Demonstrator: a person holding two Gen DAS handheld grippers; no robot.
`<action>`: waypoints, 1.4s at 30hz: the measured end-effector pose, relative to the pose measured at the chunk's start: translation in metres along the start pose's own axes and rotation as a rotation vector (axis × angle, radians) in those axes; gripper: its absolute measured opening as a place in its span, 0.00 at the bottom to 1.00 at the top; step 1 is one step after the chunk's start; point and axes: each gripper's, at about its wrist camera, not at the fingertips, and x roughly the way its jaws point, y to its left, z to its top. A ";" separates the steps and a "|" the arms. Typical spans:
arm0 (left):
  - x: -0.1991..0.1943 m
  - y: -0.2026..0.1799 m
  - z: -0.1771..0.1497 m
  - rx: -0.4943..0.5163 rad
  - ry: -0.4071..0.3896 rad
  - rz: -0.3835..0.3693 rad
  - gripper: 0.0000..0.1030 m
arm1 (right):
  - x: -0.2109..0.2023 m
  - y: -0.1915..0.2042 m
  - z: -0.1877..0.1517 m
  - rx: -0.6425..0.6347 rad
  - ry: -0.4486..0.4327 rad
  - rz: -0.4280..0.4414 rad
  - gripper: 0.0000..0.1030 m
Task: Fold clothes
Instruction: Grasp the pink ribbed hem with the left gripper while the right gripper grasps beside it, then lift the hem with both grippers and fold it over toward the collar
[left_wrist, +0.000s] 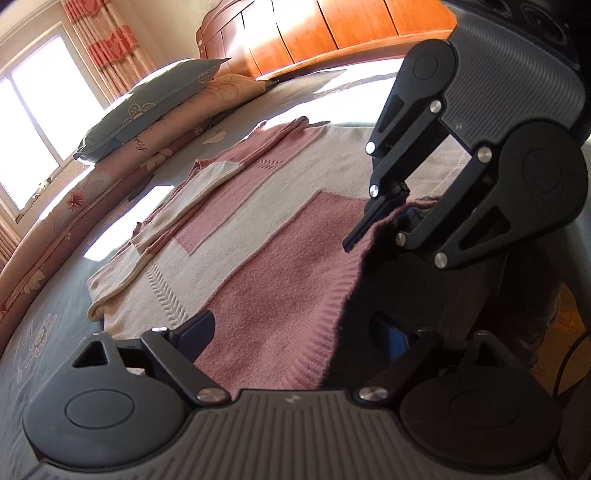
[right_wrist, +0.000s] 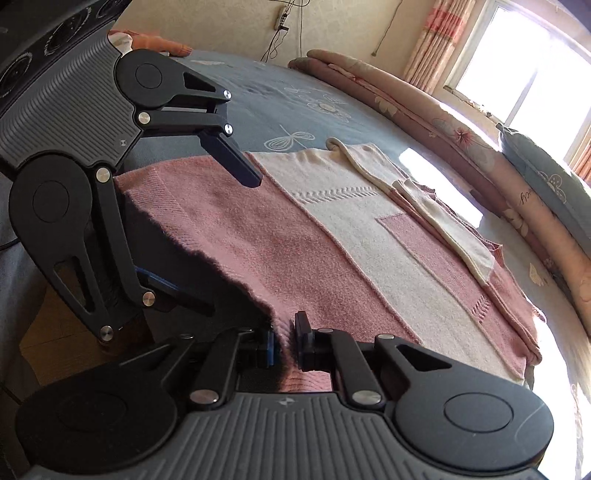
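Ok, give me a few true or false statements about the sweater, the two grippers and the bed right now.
The right gripper is shut on the pink hem of the sweater. True.
The left gripper is clamped shut. False: its jaws stand open around the hem.
The sweater lies on a wooden table. False: it lies on the bed.
A grey-blue pillow sits near the window. True.

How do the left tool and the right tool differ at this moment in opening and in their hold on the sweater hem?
The right tool is shut on the pink hem, pads pressing the knit; the left tool stands open, its fingers straddling the hem without pinching it. The right tool has lifted its stretch of hem; at the left tool the sweater lies flatter. Both sit at the sweater's near pink edge on the bed.
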 end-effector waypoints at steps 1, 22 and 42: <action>0.002 -0.002 0.000 0.014 0.009 0.017 0.59 | 0.000 -0.002 0.001 0.005 -0.003 -0.002 0.12; 0.002 0.009 -0.003 0.132 0.058 0.178 0.17 | 0.003 0.009 -0.039 -0.047 0.035 -0.290 0.32; 0.002 0.016 -0.009 0.106 0.065 0.178 0.23 | -0.001 -0.009 -0.074 -0.106 0.224 -0.544 0.43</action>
